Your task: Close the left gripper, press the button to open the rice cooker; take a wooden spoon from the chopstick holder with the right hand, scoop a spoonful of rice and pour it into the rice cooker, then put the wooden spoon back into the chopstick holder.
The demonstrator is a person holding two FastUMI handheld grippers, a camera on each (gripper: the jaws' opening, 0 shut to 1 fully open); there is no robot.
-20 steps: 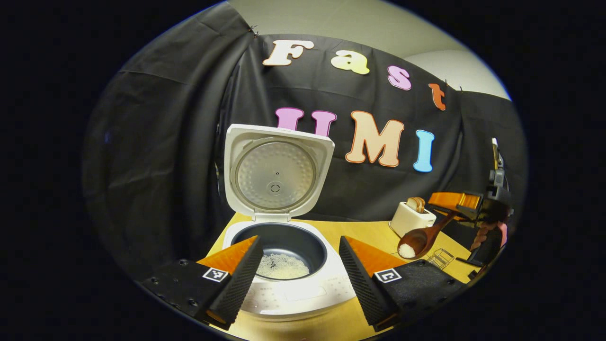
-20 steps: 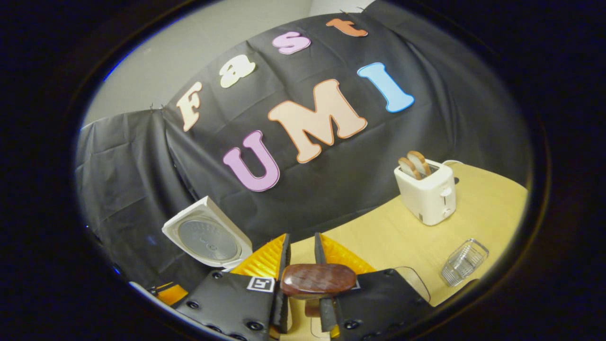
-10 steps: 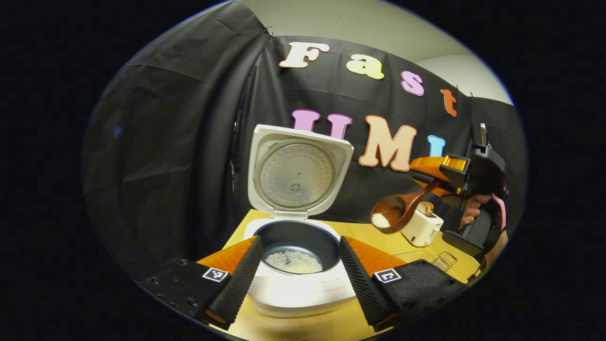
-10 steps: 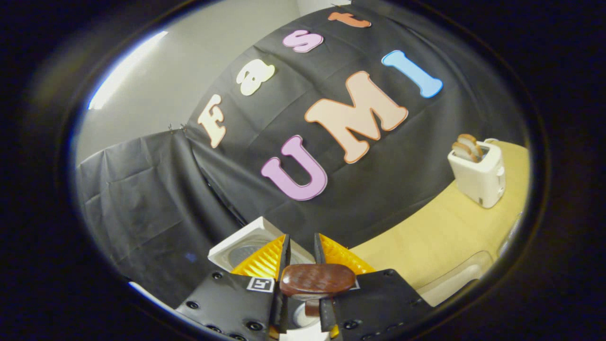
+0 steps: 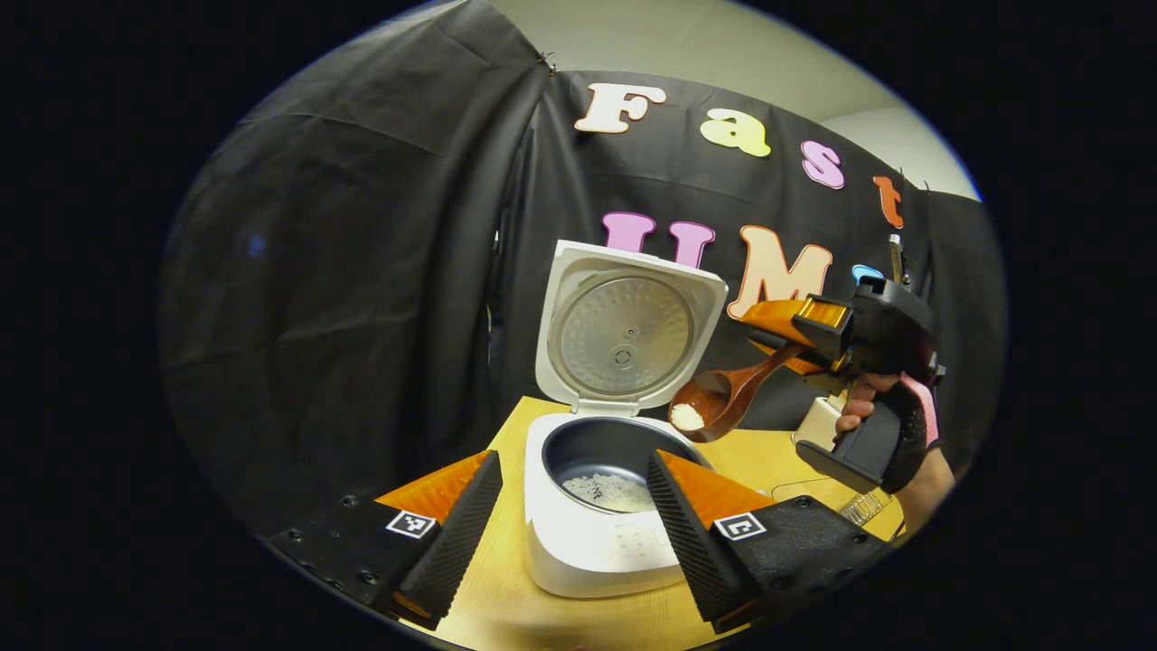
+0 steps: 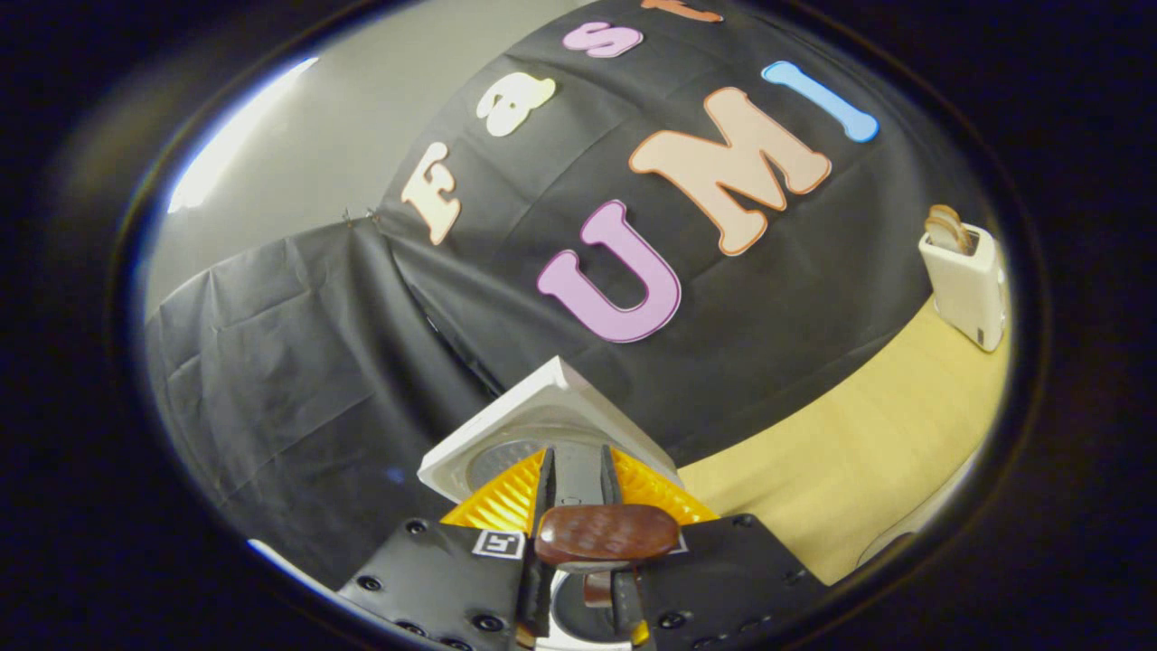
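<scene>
In the left gripper view the white rice cooker [image 5: 587, 551] stands on the wooden table, its lid [image 5: 628, 330] up and some rice [image 5: 610, 491] in the dark inner pot. My left gripper [image 5: 571, 515] is open, one finger on each side of the cooker's front. The right gripper [image 5: 804, 330], held by a hand, is shut on the wooden spoon [image 5: 723, 398], whose bowl carries a little rice [image 5: 687, 417] just above the pot's right rim. In the right gripper view my right gripper [image 6: 578, 533] grips the spoon's handle end [image 6: 606, 535], with the cooker lid [image 6: 542, 434] just ahead.
A white toaster [image 6: 967, 276] with bread in it stands at the back right of the table [image 6: 841, 461]. A clear container [image 5: 863, 506] sits near the table's right edge in the left gripper view. Black cloth walls off the back and the left.
The right gripper has carried the spoon of rice left, from over the toaster to just above the cooker's right rim. The left gripper has swung left and stays open.
</scene>
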